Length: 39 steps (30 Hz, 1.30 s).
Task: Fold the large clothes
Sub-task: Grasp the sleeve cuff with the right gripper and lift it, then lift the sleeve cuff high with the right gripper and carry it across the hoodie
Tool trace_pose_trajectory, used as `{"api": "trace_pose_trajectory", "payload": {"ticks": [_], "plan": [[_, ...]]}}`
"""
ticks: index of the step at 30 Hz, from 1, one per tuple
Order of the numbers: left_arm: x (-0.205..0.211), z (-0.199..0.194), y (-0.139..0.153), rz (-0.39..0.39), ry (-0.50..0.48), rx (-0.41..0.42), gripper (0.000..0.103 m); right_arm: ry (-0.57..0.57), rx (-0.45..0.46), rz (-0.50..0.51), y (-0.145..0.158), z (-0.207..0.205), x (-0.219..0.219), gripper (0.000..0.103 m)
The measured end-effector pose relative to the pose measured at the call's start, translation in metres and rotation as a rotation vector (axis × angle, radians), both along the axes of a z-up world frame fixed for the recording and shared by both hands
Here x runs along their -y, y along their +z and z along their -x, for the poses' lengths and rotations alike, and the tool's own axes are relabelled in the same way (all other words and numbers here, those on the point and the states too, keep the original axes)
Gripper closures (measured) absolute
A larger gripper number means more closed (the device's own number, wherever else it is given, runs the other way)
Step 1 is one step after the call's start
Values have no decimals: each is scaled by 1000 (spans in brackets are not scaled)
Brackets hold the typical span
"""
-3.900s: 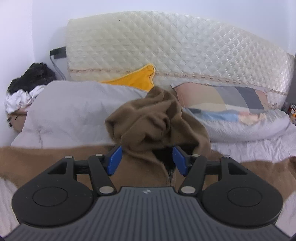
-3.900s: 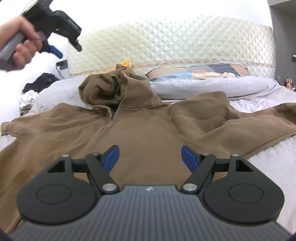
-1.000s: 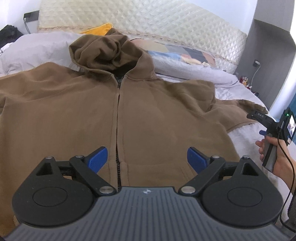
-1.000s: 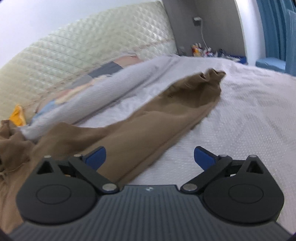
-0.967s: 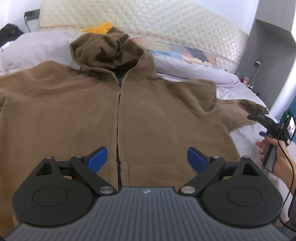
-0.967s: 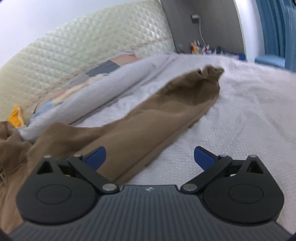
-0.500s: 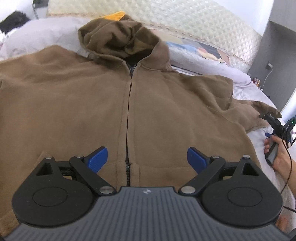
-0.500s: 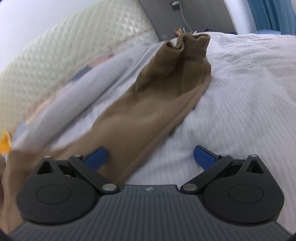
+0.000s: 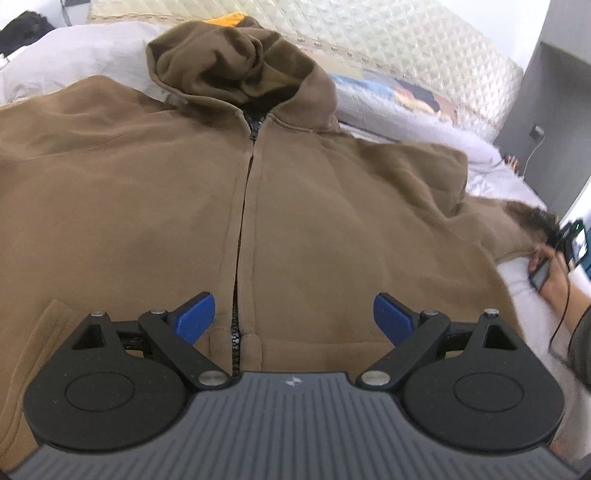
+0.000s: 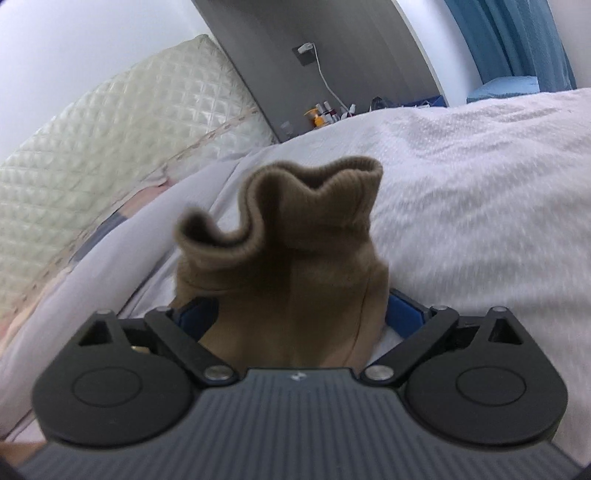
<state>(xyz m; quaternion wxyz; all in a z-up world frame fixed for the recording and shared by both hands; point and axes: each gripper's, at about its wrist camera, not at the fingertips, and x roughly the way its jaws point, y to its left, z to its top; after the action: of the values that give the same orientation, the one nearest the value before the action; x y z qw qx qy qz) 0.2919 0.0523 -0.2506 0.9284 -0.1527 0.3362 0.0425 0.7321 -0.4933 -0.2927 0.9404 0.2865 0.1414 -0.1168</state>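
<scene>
A large brown zip hoodie [image 9: 332, 206] lies face up on the bed, hood [image 9: 236, 62] toward the headboard, zipper down the middle. My left gripper [image 9: 293, 317] is open and empty, hovering above the bottom hem near the zipper. In the right wrist view the right sleeve's ribbed cuff [image 10: 295, 221] lies between the spread blue pads of my right gripper [image 10: 301, 317], jaws wide open on either side of the sleeve. The right gripper and hand also show at the sleeve end in the left wrist view [image 9: 550, 258].
White bedspread [image 10: 480, 184] around the hoodie. Quilted headboard [image 9: 406, 48] and pillows [image 9: 406, 99] at the back. Grey duvet [image 9: 55, 55] and dark clothes [image 9: 22, 29] at far left. Grey wall niche with small bottles [image 10: 325, 110] beyond the bed's right side.
My right gripper has moved forward along the sleeve to the cuff, which now sits between its open jaws. My left gripper has come closer and lower over the hem.
</scene>
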Motion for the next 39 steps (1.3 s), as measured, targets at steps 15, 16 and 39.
{"api": "trace_pose_trajectory", "payload": {"ticks": [15, 16, 39], "plan": [[-4, -24, -3, -41, 75, 10, 4, 51, -3, 44, 33, -23, 18, 72], [-4, -22, -1, -45, 78, 11, 4, 51, 2, 25, 43, -20, 20, 73], [-49, 24, 63, -140, 133, 183, 4, 302, 354, 287, 385, 159, -143, 85]]}}
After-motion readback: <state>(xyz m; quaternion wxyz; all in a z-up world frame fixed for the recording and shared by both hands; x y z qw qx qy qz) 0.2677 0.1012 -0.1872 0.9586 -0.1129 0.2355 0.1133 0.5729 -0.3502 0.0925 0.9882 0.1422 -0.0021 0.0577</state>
